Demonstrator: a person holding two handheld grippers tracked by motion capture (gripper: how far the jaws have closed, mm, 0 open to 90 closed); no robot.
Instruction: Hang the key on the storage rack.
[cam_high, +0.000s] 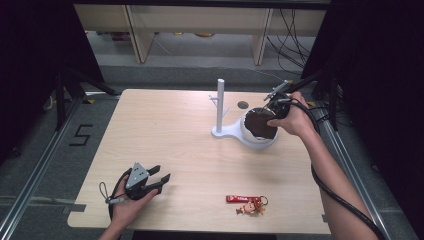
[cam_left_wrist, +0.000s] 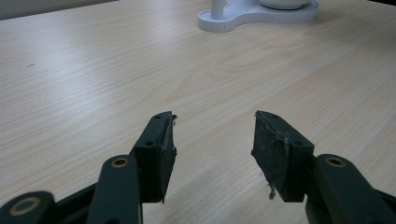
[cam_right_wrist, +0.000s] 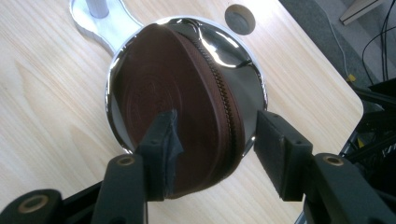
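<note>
Brown pouch sits in the shiny bowl, right gripper straddling it!

The right gripper (cam_right_wrist: 212, 135) has its jaws spread either side of a brown zipped pouch (cam_right_wrist: 187, 116), which rests in the chrome bowl (cam_right_wrist: 254, 88) of a white stand (cam_high: 222, 131) at the table's (cam_high: 165, 130) far right. The left gripper (cam_left_wrist: 215, 140) hovers released over bare wood, near left. A red keychain (cam_high: 246, 202) lies at the near edge.

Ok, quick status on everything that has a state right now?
left gripper: open, holding nothing, low over the table.
right gripper: open, jaws either side of the pouch.
brown zip pouch: zipped shut, sitting in the bowl.
chrome bowl: upright on the white stand.
keychain: lying flat near the table's front edge.
</note>
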